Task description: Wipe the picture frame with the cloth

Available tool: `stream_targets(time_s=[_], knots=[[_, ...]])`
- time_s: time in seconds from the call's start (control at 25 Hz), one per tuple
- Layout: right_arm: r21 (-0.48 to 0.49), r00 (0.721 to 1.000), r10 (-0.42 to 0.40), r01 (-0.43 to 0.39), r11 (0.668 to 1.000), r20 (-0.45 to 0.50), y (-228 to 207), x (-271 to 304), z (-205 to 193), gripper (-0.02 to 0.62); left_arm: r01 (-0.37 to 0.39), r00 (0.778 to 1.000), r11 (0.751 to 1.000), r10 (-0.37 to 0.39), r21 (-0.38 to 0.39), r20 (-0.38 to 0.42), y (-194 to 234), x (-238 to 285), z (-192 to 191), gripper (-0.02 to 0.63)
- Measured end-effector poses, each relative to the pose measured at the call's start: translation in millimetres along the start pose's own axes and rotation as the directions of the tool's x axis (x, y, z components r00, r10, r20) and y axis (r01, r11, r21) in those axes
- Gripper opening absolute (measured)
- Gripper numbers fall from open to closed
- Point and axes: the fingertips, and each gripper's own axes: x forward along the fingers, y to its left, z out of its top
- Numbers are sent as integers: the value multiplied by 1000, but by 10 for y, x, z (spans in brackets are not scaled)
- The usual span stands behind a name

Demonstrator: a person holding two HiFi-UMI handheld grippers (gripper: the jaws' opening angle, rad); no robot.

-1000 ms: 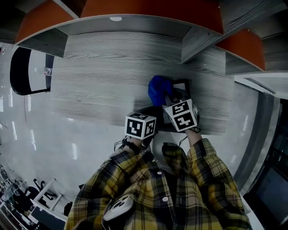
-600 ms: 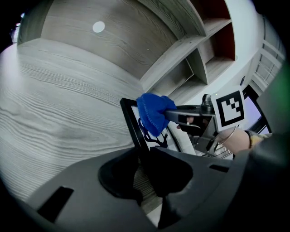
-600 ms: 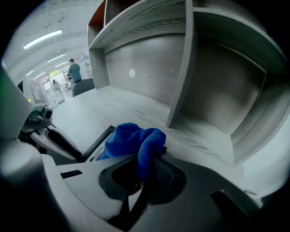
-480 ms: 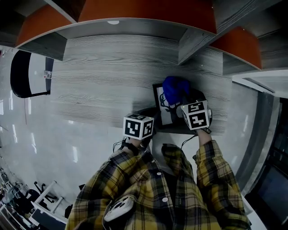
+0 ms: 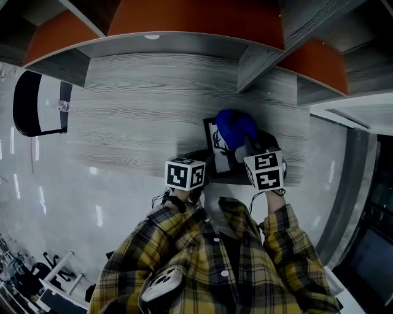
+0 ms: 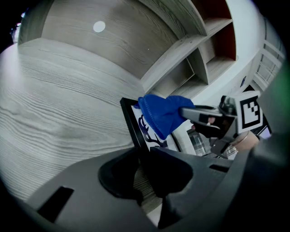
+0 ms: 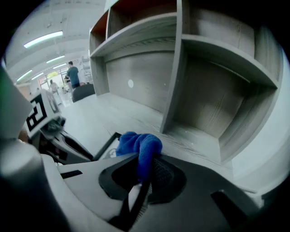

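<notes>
A black picture frame with a white print stands tilted near the grey desk's front edge. My left gripper is shut on the frame's lower left edge; in the left gripper view the black edge runs down between the jaws of the left gripper. My right gripper is shut on a blue cloth, which is pressed on the frame's upper right part. In the right gripper view the cloth bulges out of the right gripper, and the frame's corner shows beside it.
A grey wood-grain desk carries a shelf unit with orange backs and an upright divider just behind the frame. A dark chair stands at the left on the glossy floor. Two people stand far off.
The right gripper has carried the cloth rightwards across the frame, baring the print's left side, then eased a little back. The left gripper has kept its hold.
</notes>
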Motion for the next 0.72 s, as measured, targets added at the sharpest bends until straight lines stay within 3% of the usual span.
stream_targets(time_s=[0.2,0.32,0.48,0.72], knots=[[15,975,153,-157,987,161,572,-318,603,41,1,1000,1000,-1,6,-6,-15,-3,15,80],[68,953,241,-257,964,184,823,-352,694,41,0,1000,1000,0,8,-5,-20,-6,15,80],[179,951,295,-307,935,90,932,-65,299,41,2,1000,1000,-2,11,-4,-29,1,23,80],[163,968,238,-222,961,-85,838,271,-369,41,9,1000,1000,-8,11,-4,-23,-3,26,80]])
